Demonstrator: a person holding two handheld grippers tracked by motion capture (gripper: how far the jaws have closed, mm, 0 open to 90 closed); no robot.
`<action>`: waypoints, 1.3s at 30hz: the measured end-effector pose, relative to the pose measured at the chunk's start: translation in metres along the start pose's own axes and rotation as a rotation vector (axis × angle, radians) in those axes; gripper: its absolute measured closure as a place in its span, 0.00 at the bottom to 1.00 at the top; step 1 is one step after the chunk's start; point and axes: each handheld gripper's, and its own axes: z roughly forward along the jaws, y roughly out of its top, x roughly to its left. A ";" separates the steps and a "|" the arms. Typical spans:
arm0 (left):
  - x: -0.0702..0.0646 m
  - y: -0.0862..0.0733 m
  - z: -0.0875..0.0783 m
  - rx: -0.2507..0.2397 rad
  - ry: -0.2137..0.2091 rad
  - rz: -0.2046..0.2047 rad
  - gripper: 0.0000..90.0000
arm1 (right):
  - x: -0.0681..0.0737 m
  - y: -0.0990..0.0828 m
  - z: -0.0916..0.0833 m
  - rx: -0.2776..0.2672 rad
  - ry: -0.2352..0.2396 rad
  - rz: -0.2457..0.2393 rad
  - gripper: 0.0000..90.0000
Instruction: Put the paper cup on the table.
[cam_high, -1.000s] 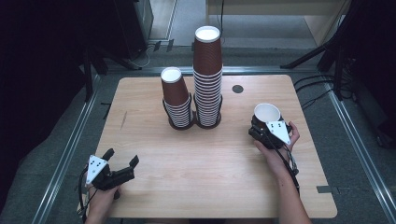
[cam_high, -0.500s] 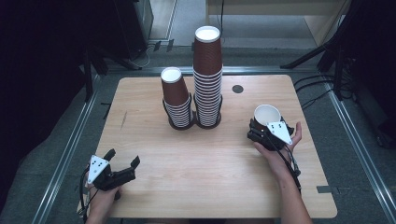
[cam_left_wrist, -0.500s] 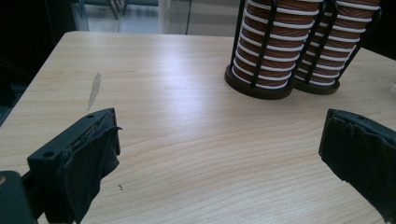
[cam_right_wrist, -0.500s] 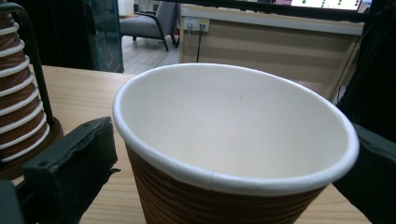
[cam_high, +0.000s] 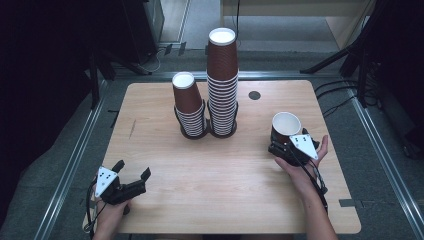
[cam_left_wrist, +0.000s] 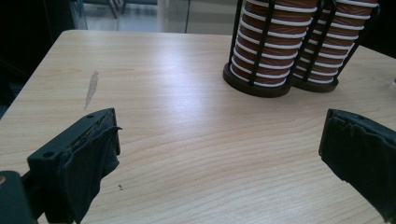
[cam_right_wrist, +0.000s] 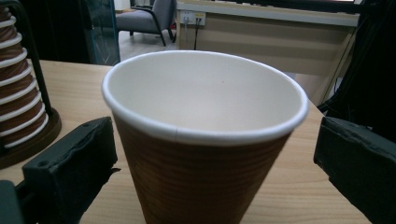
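Standing upright between my right gripper's (cam_high: 283, 148) parted jaws, which have just been opening, the brown paper cup with white lining (cam_high: 285, 129) sits right of the tall cup stack (cam_high: 222, 82), untouched.

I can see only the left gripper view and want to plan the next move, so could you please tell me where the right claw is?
Observer: The right claw is at the right side of the table, with a single brown paper cup standing upright between its jaws.
Operator: Is it gripping that cup?
Observer: No. Its jaws have just been opening, and in the right gripper view they stand wide without pressing on the cup.
Operator: Thank you. How do the two cup stacks compare in height?
Observer: In the high view, the right stack is clearly taller than the left stack.
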 end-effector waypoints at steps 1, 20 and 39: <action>0.000 0.000 0.000 0.003 0.000 0.002 0.00 | -0.001 -0.001 -0.002 -0.001 0.001 -0.006 0.00; -0.001 -0.003 0.000 0.012 0.004 0.002 0.00 | -0.034 -0.009 -0.055 -0.033 -0.012 -0.034 0.00; -0.003 -0.007 -0.009 0.019 0.002 0.012 0.00 | -0.075 -0.022 -0.107 -0.052 -0.061 -0.017 0.00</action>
